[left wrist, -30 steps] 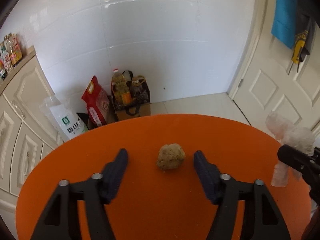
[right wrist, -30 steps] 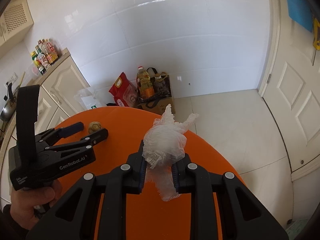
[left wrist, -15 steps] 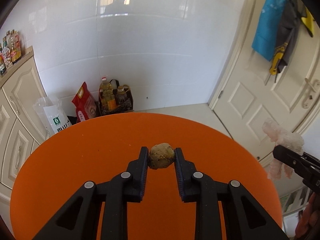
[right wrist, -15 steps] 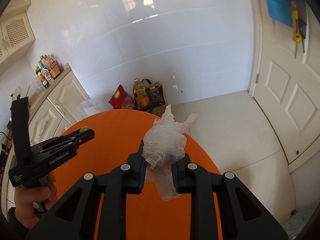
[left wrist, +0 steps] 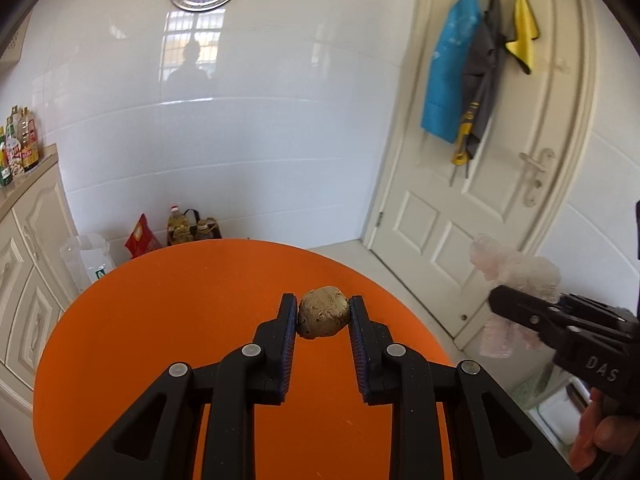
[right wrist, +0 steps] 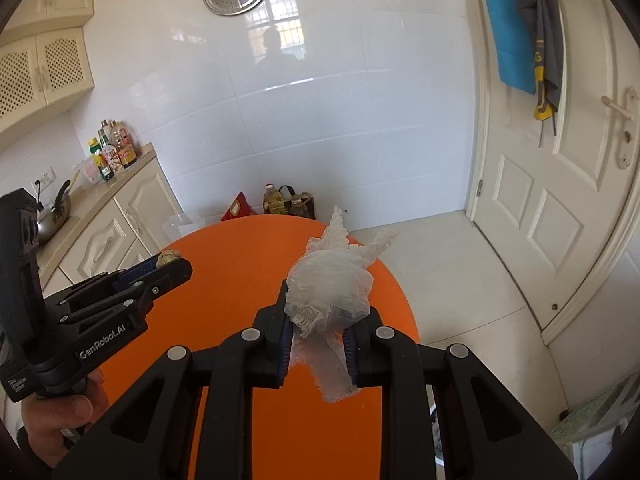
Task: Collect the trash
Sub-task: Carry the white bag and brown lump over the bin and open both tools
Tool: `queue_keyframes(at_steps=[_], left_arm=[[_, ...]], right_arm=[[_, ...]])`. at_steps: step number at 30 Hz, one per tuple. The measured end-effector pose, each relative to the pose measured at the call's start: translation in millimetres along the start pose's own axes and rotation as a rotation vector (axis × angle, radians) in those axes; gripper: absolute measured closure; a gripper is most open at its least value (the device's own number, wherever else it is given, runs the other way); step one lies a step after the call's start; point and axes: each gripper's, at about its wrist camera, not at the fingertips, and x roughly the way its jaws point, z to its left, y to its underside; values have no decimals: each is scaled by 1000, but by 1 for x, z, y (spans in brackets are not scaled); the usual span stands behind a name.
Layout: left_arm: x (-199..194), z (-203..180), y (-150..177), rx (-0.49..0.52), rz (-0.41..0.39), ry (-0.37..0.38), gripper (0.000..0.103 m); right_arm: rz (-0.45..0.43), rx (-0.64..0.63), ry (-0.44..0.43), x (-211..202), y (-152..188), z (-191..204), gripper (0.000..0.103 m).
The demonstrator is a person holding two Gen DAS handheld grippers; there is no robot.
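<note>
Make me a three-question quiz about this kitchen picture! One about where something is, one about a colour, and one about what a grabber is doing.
1. Where do the aprons hang?
A. on the door
B. on the cupboard
C. on the table

2. What colour is the round table?
A. white
B. orange
C. blue

3. What is the left gripper doing?
A. gaping wide with nothing between its jaws
B. clamping a spoon
C. clamping a brown crumpled ball

Answers:
1 A: they hang from hooks on the white door.
2 B: its top is bright orange in both views.
3 C: both jaws press the ball's sides, while the right gripper holds a clear plastic wad.
</note>
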Motion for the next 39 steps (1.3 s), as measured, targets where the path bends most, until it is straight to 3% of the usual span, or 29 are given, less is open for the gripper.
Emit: queue_keyframes(at_steps=[6, 12, 21, 25, 29, 34, 39], left_arm=[[-39, -11, 41, 31, -31, 64, 81], [-104, -39, 80, 65, -52, 99, 81], [-127, -88, 83, 150, -22, 171, 81], [-117, -141, 76, 189, -16, 220, 81], [-93, -204, 88, 222, 30, 279, 81], [-38, -273, 119, 263, 156, 336, 81], [43, -299, 156, 263, 316, 343, 81]], right_arm=[[-16, 10, 33, -33, 31, 12, 82], [-14, 22, 76, -43, 52, 9, 82], [-32, 101, 86, -58, 68, -34, 82], [-34, 149, 106, -70, 80, -87, 82], [10, 206, 161, -73, 107, -167, 82], [121, 312, 198, -46, 153, -263, 82], [248, 414, 181, 5, 204, -335, 82]])
